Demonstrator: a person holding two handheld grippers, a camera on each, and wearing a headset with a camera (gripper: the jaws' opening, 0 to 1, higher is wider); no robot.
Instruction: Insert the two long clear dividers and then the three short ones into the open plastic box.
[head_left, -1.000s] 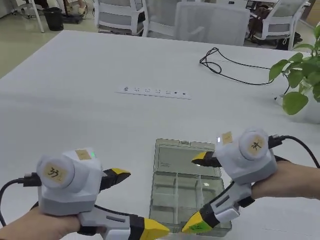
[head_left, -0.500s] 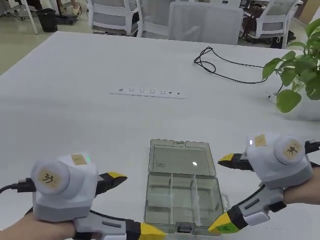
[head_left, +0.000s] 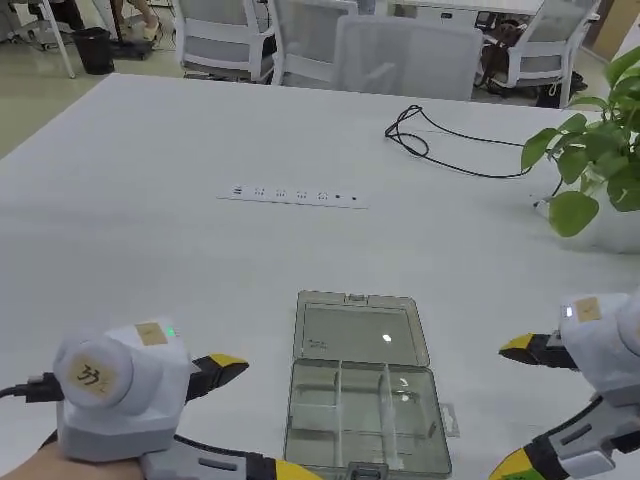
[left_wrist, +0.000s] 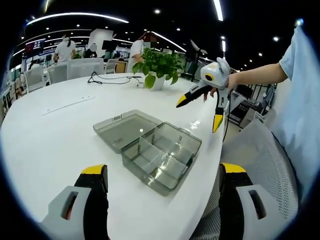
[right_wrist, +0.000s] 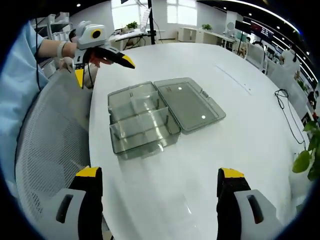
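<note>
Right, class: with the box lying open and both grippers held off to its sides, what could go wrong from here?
1. The box sits near the table's front edge; a nudge from the open left gripper or right gripper could slide it off.
2. Clear dividers stand inside, but whether they are fully seated cannot be told; a raised one could jam the lid, which lies flat behind.

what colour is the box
Smoky grey-green and see-through, the box shows best in the right gripper view.
</note>
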